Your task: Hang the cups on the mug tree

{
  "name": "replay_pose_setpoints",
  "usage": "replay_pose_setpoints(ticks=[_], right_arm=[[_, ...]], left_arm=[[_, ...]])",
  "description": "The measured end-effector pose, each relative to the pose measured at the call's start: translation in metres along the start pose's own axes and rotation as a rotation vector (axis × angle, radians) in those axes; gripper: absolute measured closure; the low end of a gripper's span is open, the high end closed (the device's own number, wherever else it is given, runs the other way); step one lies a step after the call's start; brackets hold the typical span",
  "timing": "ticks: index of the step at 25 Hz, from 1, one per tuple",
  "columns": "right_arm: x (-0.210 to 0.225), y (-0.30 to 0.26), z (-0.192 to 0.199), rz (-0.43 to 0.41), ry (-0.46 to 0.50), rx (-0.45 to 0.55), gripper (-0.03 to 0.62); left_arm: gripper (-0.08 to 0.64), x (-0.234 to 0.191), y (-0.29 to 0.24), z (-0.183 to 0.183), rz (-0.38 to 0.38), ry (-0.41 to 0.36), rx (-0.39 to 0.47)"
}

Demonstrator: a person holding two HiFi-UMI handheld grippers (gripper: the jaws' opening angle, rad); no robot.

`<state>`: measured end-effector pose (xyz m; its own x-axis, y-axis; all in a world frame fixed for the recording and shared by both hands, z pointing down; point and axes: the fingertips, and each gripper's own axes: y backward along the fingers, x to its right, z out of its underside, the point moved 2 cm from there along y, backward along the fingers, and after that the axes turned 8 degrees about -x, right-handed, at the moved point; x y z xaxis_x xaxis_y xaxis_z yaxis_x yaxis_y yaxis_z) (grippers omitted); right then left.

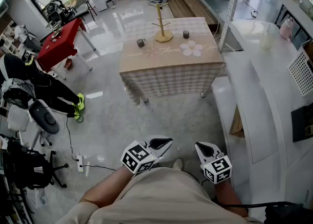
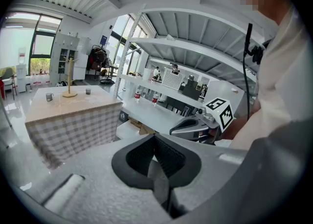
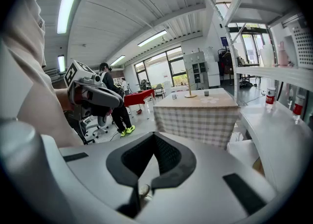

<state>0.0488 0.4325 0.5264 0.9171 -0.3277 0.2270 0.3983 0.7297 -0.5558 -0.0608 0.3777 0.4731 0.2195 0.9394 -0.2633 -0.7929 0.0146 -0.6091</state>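
Note:
A wooden mug tree (image 1: pixel 162 24) stands at the back middle of a table with a checked cloth (image 1: pixel 171 71), far ahead of me. On that table, a dark cup (image 1: pixel 141 43) sits left of the tree and a second dark cup (image 1: pixel 186 34) sits right of it. My left gripper (image 1: pixel 167 142) and right gripper (image 1: pixel 200 146) are held side by side close to my body, both shut and empty. The left gripper view shows the tree (image 2: pixel 70 78) and both cups far off at the left. The right gripper view shows the tree (image 3: pixel 189 85) in the distance.
White counters and shelving (image 1: pixel 254 96) run along the right side. A red table (image 1: pixel 61 42) stands at the far left, with office chairs (image 1: pixel 44 115) and bags nearer. A power strip and cable (image 1: pixel 80 162) lie on the glossy floor at my left.

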Motion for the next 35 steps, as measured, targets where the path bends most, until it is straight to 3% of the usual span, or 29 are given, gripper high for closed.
replay_pose_setpoints(ticks=[8,15,26,29,31,35], right_arm=[[-0.002,-0.028,-0.010,-0.045,0.047,-0.029,0.578],[0.022,-0.081,-0.038,-0.035,0.050,-0.044,0.578],[0.078,-0.183,-0.158,0.061,0.055,-0.042,0.574],[0.094,-0.212,-0.186,0.104,0.046,-0.036,0.559],[0.105,-0.229,-0.203,0.123,0.036,-0.029,0.497],[0.133,-0.255,-0.232,0.146,0.028,-0.031,0.488]], left_arm=[[0.552,-0.030,0.011,0.009,-0.038,0.095,0.042],[0.552,-0.094,0.003,-0.005,-0.025,0.091,0.063],[0.552,-0.239,-0.001,-0.076,0.099,0.067,0.076],[0.552,-0.275,0.007,-0.083,0.103,0.040,0.066],[0.552,-0.299,0.012,-0.084,0.094,0.035,0.057],[0.551,-0.337,0.017,-0.094,0.067,0.059,0.067]])
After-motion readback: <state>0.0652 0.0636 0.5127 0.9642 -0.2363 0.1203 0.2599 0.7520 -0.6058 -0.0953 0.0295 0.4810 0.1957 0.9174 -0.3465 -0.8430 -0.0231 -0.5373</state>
